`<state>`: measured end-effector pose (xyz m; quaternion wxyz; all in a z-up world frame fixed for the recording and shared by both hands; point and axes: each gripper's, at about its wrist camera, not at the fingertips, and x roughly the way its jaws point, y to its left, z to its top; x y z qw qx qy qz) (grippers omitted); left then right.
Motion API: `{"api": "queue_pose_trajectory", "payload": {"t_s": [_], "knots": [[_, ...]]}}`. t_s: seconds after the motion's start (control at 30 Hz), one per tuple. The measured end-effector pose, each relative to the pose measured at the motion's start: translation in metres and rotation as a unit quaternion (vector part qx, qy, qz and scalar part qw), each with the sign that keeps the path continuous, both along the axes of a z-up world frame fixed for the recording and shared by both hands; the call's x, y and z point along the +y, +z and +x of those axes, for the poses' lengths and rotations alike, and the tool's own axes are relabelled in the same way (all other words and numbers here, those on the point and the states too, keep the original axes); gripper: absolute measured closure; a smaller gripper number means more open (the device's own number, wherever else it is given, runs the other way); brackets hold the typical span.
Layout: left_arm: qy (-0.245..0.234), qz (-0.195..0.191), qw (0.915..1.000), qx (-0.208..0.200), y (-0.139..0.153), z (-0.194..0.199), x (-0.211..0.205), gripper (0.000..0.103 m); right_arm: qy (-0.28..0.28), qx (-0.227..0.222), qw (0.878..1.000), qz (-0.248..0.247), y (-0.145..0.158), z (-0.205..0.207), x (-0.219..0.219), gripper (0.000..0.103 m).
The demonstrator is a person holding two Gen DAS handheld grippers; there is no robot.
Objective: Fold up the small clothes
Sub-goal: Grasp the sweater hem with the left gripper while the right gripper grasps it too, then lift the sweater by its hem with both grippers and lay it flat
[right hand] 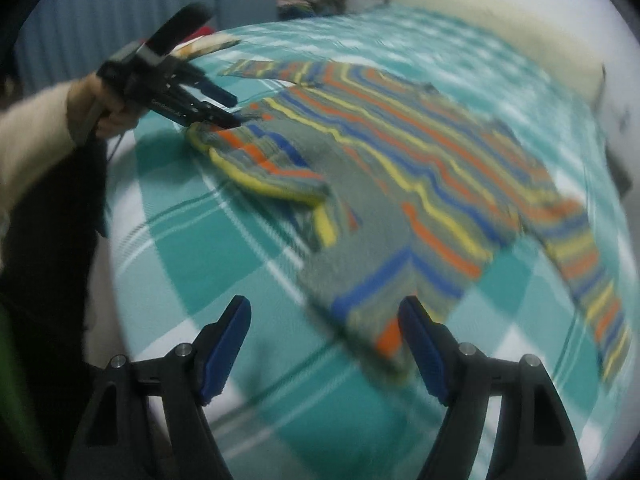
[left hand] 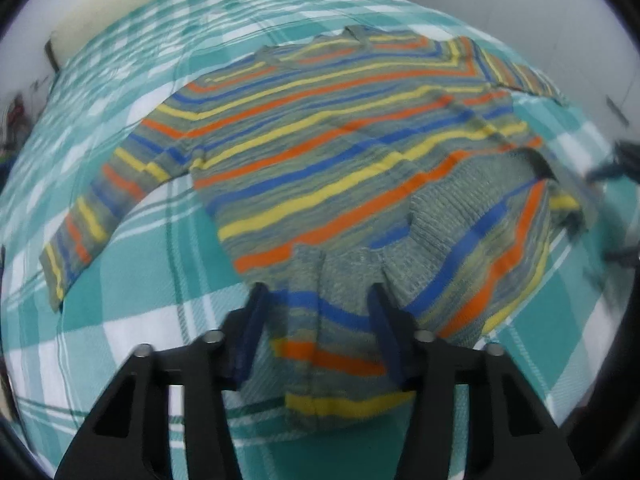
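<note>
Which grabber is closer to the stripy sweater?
Left. The left gripper pinches the stripy sweater at its hem; the right gripper hangs open just off the sweater's edge.

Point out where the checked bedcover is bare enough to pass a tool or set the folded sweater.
Bare bedcover lies before the right tool, beside the striped sweater. More lies beyond its collar, toward the pillow. Crowded: the lifted hem around the left tool.
</note>
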<state>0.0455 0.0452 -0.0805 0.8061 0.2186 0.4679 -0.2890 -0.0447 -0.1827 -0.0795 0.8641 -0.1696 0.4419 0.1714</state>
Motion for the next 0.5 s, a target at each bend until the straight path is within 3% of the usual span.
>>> {"api": "queue_pose_trajectory", "payload": {"t_s": [0.03,0.07,0.1,0.3,0.5], "knots": [[-0.010,0.007,0.9999,-0.006,-0.002,-0.002,-0.003,0.079,-0.006,0.005,1.000,-0.002,-0.004,0.005,-0.001,0.044],[-0.015,0.013,0.9998,-0.010,-0.002,-0.004,-0.005,0.100,-0.019,0.023,0.999,0.022,-0.007,0.015,-0.004,0.075],[-0.016,0.014,0.9997,-0.014,0.000,-0.005,-0.003,0.100,-0.033,0.028,0.998,0.041,-0.006,0.018,-0.011,0.086],[-0.020,-0.084,0.9951,-0.048,0.064,-0.022,0.047,0.101,-0.043,0.002,0.991,0.125,0.050,-0.015,-0.039,0.095],[-0.078,-0.164,0.9823,-0.045,0.112,-0.071,0.114,0.101,0.005,0.007,0.994,0.108,0.084,-0.074,-0.039,0.096]]}}
